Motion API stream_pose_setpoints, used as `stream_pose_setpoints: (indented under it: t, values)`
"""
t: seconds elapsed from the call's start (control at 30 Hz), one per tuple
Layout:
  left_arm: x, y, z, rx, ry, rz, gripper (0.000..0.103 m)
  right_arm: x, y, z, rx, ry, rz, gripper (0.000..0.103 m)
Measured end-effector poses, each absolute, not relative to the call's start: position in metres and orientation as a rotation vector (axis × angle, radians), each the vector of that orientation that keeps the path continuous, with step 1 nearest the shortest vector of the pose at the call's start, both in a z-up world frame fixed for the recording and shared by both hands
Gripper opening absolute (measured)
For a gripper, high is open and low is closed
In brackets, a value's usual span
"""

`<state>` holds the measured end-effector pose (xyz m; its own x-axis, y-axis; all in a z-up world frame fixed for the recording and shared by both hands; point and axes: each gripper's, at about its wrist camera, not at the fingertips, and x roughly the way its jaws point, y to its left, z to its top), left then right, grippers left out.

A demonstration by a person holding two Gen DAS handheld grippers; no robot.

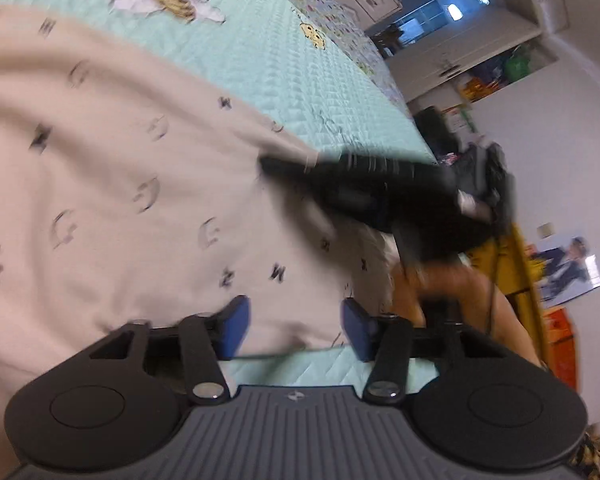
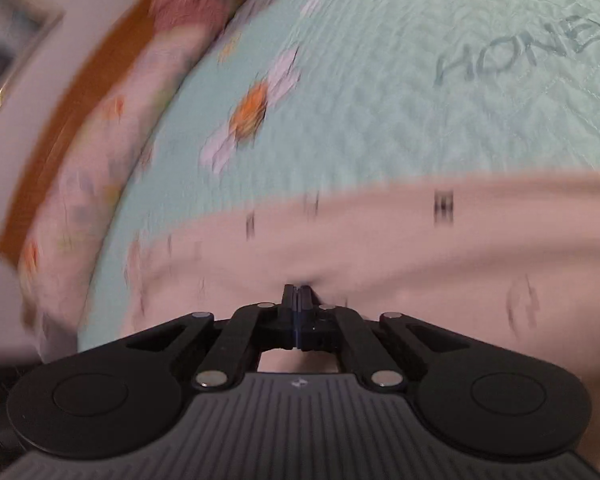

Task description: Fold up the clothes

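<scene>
A pale beige garment (image 1: 112, 168) printed with small black smileys and bolts lies spread on a mint quilted bedcover (image 1: 268, 64). My left gripper (image 1: 296, 322) hovers at the garment's near hem with its blue pads (image 1: 236, 320) wide apart, the cloth lying between them untouched. My right gripper (image 2: 298, 290) has its fingers pressed together, and the garment (image 2: 420, 248) puckers into its tip. In the left wrist view the right gripper (image 1: 270, 164) reaches in from the right and pinches the cloth's far edge. Both views are blurred.
The bedcover (image 2: 380, 100) carries daisy prints and the word HONEY. A patterned pink pillow (image 2: 100, 184) lies along the bed's left side. Past the bed's right edge stand white cabinets (image 1: 452, 52) and a poster (image 1: 568, 268) on the wall. A person's bare arm (image 1: 456, 280) shows there.
</scene>
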<state>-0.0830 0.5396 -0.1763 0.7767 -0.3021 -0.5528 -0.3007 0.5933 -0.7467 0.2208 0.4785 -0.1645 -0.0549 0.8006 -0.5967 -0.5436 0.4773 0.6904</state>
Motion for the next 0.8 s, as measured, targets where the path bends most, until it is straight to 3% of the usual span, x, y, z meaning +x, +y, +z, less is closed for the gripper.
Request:
stream_pose_setpoints:
  t: [0.07,0.13,0.33,0.4,0.5,0.6,0.63,0.8]
  values:
    - [-0.087,0.541,-0.18,-0.98,0.7,-0.009,0.047,0.221,0.487,-0.156,0.266,1.119,1.037,0.0]
    - [-0.09,0.54,-0.179,-0.986,0.699,-0.012,0.047,0.21,0.497,-0.146,0.257,1.078,1.024,0.008]
    - [-0.126,0.559,-0.16,-0.942,0.666,0.072,0.054,0.155,0.553,-0.138,0.174,1.209,1.324,0.019]
    - [-0.144,0.574,-0.165,-0.972,0.674,0.122,0.054,0.151,0.576,-0.147,0.142,1.233,1.317,0.018]
    - [-0.168,0.593,-0.178,-1.047,0.664,0.127,0.046,0.16,0.589,-0.16,0.191,1.237,1.251,0.0]
    - [-0.18,0.601,-0.181,-1.093,0.644,0.091,0.045,0.169,0.594,-0.162,0.297,1.215,1.16,0.0]
    - [-0.184,0.602,-0.179,-1.09,0.637,0.079,0.048,0.166,0.593,-0.159,0.32,1.207,1.141,0.007]
    - [-0.212,0.62,-0.174,-1.094,0.535,0.048,0.058,0.123,0.608,-0.142,0.252,1.21,1.288,0.013]
